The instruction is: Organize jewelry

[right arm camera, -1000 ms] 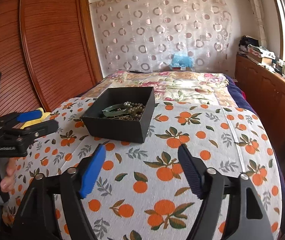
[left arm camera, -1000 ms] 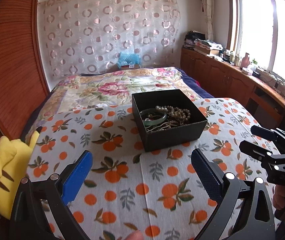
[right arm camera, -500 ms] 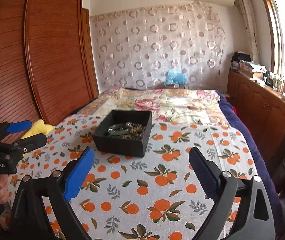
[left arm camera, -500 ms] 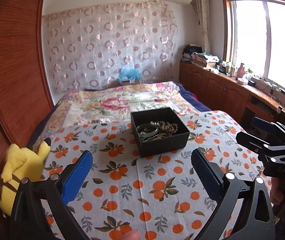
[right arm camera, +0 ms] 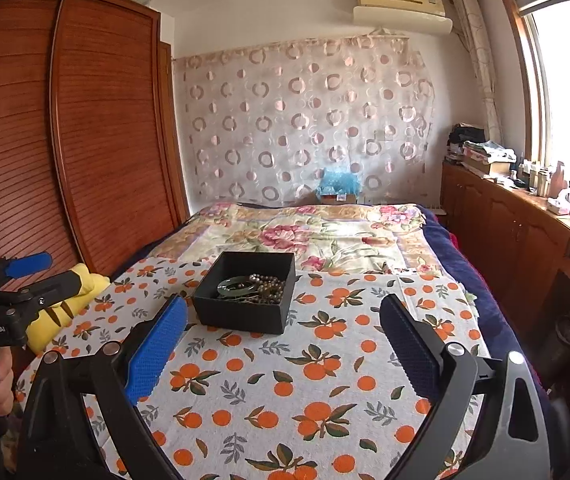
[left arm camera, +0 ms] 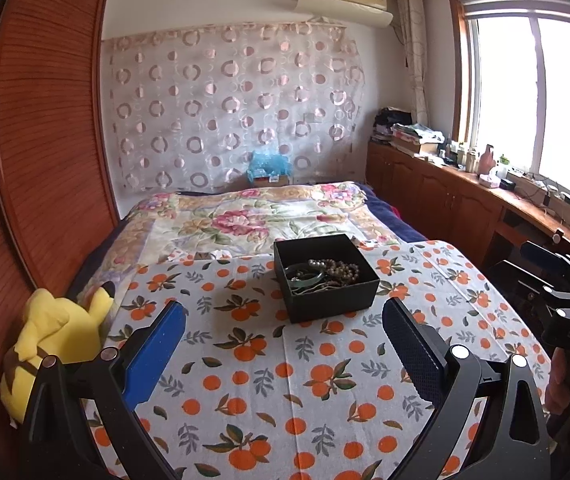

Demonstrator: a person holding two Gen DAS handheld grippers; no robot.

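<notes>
Black box sits mid-frame on the orange-print cloth, one corner toward the camera, holding a green bangle and beads. Left gripper and right gripper gape empty. Lettering "GenRobot.AI" is readable at left edge.

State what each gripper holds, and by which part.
Nothing. The left gripper and right gripper are open and empty; the jewelry lies in the black box.
</notes>
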